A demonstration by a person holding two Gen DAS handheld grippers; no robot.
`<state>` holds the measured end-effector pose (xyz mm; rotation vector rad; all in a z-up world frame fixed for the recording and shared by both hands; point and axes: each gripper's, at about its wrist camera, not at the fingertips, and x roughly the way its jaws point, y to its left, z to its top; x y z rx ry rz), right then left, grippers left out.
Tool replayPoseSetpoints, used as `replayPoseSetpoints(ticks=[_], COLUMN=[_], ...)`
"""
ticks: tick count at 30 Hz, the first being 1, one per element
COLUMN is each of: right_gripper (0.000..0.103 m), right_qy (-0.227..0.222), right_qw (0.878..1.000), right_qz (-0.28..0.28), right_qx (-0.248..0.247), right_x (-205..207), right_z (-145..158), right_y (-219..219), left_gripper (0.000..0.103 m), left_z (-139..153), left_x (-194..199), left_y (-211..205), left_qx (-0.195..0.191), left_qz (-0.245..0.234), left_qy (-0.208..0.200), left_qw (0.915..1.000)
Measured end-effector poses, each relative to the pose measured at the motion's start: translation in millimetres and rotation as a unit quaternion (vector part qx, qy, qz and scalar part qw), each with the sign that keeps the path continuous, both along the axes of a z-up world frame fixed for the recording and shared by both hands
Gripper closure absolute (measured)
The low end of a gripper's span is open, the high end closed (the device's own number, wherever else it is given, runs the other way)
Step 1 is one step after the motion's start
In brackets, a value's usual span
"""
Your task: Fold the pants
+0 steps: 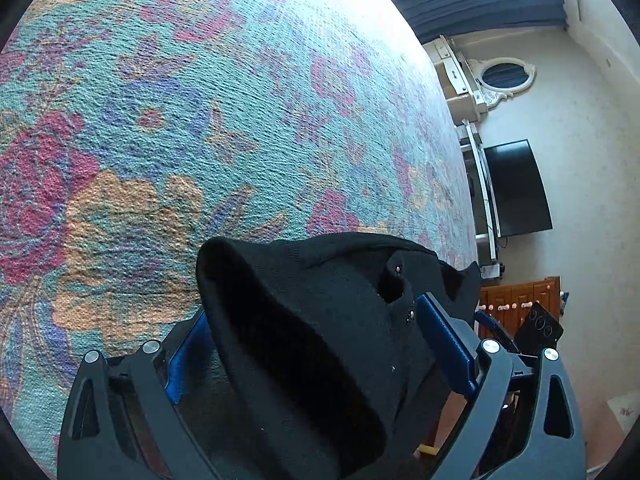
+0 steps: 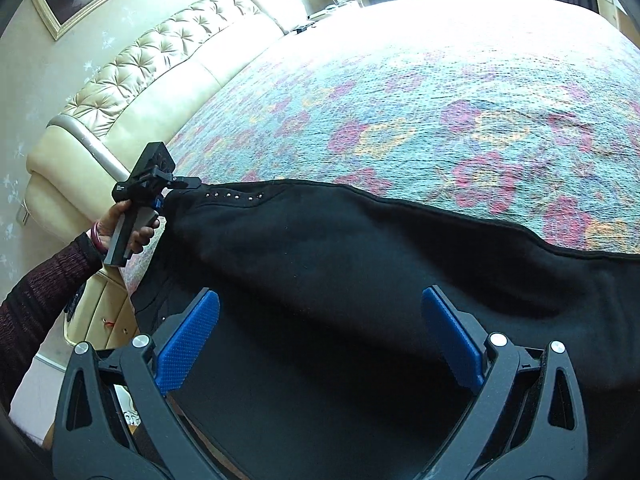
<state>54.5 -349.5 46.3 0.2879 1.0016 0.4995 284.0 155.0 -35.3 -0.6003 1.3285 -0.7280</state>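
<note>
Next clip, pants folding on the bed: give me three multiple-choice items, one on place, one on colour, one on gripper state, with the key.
1. Where do the pants lie?
A. on the floral bedspread
B. on a wooden floor
C. in a basket

2. What colour are the pants?
A. white
B. black
C. red

3. How is the right gripper?
A. shut on a pillow
B. out of view
C. open over the pants

Key: 1 A, the fabric spreads across the bedspread; 2 B, black in both views; 3 C, its blue pads stand wide apart, while the left gripper pinches the fabric.

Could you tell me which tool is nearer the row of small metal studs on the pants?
Left. The left tool grips the pants right beside the studs; the right tool hovers open farther along the fabric.
</note>
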Motion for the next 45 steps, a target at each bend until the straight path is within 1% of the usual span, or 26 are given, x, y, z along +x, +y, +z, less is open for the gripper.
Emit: replayPoseSetpoints(ticks=[2,4,5,6,7,8,10,11,14,17,19,20,21,22,23,25,26,27,28,30,32,35,38,40,43,45], right_gripper=[0.002,0.002,0.002,0.002,0.002,0.002,0.002,0.002,0.002,0.002,0.002,0.006,0.021,0.032,0.049,0.049,0.049,0.049,0.052,0.09,0.093,0.094,0.094,0.094,0.094,0.094], right_qy=[0.007,0.011,0.012,0.01,0.008,0.004,-0.007,-0.012,-0.016,0.0,0.016,0.026,0.038,0.055,0.069,0.089,0.087,0.077,0.075,0.077,0.066,0.038,-0.005,-0.037,-0.084,-0.102], right_qw=[1.0,1.0,1.0,0.999,0.999,0.999,0.998,0.998,0.996,0.995,0.993,0.992,0.99,0.988,0.984,0.972,0.967,0.964,0.965,0.97,0.975,0.981,0.984,0.983,0.978,0.977], right_qz=[0.006,0.015,0.021,0.027,0.033,0.038,0.05,0.056,0.062,0.061,0.065,0.075,0.086,0.103,0.121,0.157,0.171,0.177,0.172,0.15,0.134,0.109,0.088,0.079,0.075,0.072], right_qx=[0.001,-0.006,-0.01,-0.014,-0.019,-0.023,-0.027,-0.032,-0.062,-0.079,-0.094,-0.099,-0.103,-0.105,-0.112,-0.15,-0.166,-0.181,-0.186,-0.177,-0.164,-0.156,-0.157,-0.161,-0.174,-0.171], right_x=[-1,-3,-4,-3,-2,-1,8,14,43,77,96,105,110,115,117,115,112,108,108,108,106,99,80,58,18,-11], right_z=[-6,-10,-11,-11,-10,-8,-2,2,6,-1,-11,-18,-24,-32,-39,-53,-55,-55,-54,-52,-46,-30,-6,11,35,43], right_y=[5,10,11,12,11,11,7,6,-3,-13,-15,-14,-13,-10,-5,6,10,14,14,9,3,-4,-7,-7,-1,2], left_gripper=[0.009,0.01,0.014,0.056,0.096,0.095,0.095,0.095,0.096,0.096,0.095,0.095,0.095,0.095,0.095,0.095,0.095,0.094,0.094,0.094,0.094,0.095,0.095,0.095,0.095,0.095], left_z=[0,1,2,4,3,2,-1,0,7,14,13,11,9,7,4,0,-1,-1,-1,-1,4,19,38,50,58,61], left_x=[3,5,7,8,9,10,12,13,14,14,15,16,16,16,17,16,15,16,16,18,19,16,6,-6,-29,-48], left_y=[-2,3,2,0,0,3,6,6,6,5,5,5,6,7,10,14,15,16,16,17,15,10,13,16,25,32], left_qx=[0.004,0.0,0.005,0.018,0.027,0.03,0.02,0.02,-0.002,-0.021,-0.02,-0.019,-0.018,-0.022,-0.026,-0.03,-0.029,-0.027,-0.025,-0.025,-0.022,-0.018,-0.046,-0.06,-0.08,-0.096], left_qz=[-0.005,0.013,0.015,0.009,0.006,0.017,0.025,0.025,0.023,0.014,0.015,0.017,0.021,0.025,0.03,0.039,0.045,0.049,0.052,0.057,0.056,0.047,0.047,0.039,0.034,0.037], left_qy=[0.004,0.014,0.013,0.005,0.005,0.009,0.013,0.011,-0.013,-0.033,-0.031,-0.027,-0.023,-0.018,-0.014,-0.01,-0.011,-0.014,-0.016,-0.019,-0.034,-0.077,-0.127,-0.155,-0.175,-0.179], left_qw=[1.0,0.9998,0.9998,0.9998,0.9996,0.9994,0.9994,0.9994,0.9997,0.9992,0.9992,0.9993,0.9994,0.9993,0.9991,0.9987,0.9985,0.9984,0.9982,0.9979,0.9976,0.9957,0.9897,0.9853,0.9808,0.9785])
